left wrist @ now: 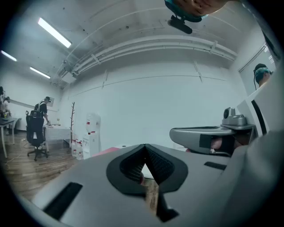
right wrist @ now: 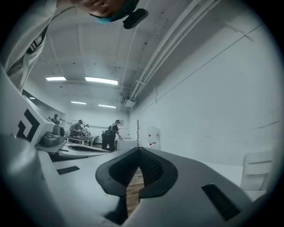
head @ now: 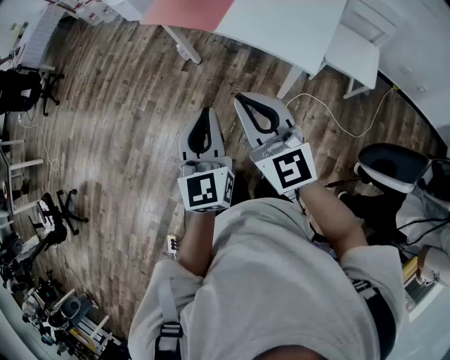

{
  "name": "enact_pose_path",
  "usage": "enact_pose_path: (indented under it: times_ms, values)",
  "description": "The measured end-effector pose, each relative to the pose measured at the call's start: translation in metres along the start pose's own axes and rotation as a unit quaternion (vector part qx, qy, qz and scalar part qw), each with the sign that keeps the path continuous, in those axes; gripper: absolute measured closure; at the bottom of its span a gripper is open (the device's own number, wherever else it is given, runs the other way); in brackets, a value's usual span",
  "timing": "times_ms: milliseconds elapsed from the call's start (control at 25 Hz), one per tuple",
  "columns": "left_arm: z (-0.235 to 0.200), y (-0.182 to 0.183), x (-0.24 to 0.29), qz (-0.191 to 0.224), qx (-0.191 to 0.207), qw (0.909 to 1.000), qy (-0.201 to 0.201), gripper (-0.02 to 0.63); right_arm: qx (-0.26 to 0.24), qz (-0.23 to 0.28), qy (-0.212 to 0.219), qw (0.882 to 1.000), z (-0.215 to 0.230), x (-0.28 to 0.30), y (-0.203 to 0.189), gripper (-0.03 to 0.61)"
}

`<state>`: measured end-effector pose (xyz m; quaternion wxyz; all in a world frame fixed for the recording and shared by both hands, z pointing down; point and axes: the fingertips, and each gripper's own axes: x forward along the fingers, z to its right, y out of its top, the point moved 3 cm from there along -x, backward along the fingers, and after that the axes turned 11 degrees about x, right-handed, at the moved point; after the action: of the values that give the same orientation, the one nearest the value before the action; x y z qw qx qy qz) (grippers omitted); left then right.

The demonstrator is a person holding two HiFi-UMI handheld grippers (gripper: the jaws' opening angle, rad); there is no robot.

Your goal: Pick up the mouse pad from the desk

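- Left tool (head: 205, 114) and right tool (head: 239, 98) are shut, empty.
- Pad (head: 186, 13) lies far ahead on desk (head: 281, 31); jaws arriving shut would shove it, not grip.

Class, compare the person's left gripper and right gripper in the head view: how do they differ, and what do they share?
The right gripper reaches nearer the white desk than the left gripper. The right gripper slants leftward in the picture; the left gripper points almost straight up it. Both are shut, empty and short of the pink mouse pad.
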<state>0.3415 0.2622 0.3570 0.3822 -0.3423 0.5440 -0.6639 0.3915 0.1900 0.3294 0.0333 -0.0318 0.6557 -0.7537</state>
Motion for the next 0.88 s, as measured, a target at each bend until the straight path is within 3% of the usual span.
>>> enact_pose_path:
  times_ms: [360,640,880]
  values:
    - [-0.025,-0.024,-0.001,-0.021,-0.021,0.9996,-0.002,0.603,-0.014,-0.017,-0.003,1.0,-0.011,0.024,-0.018,0.537]
    - [-0.082,-0.048,0.016,-0.043,-0.059,0.9973,-0.002,0.602,-0.035,-0.059,-0.005,0.998,-0.023,0.079,-0.036,0.537]
    - [-0.133,-0.053,0.028,-0.042,-0.061,0.9968,-0.03,0.603,-0.046,-0.079,-0.007,0.996,-0.047,0.126,-0.039,0.537]
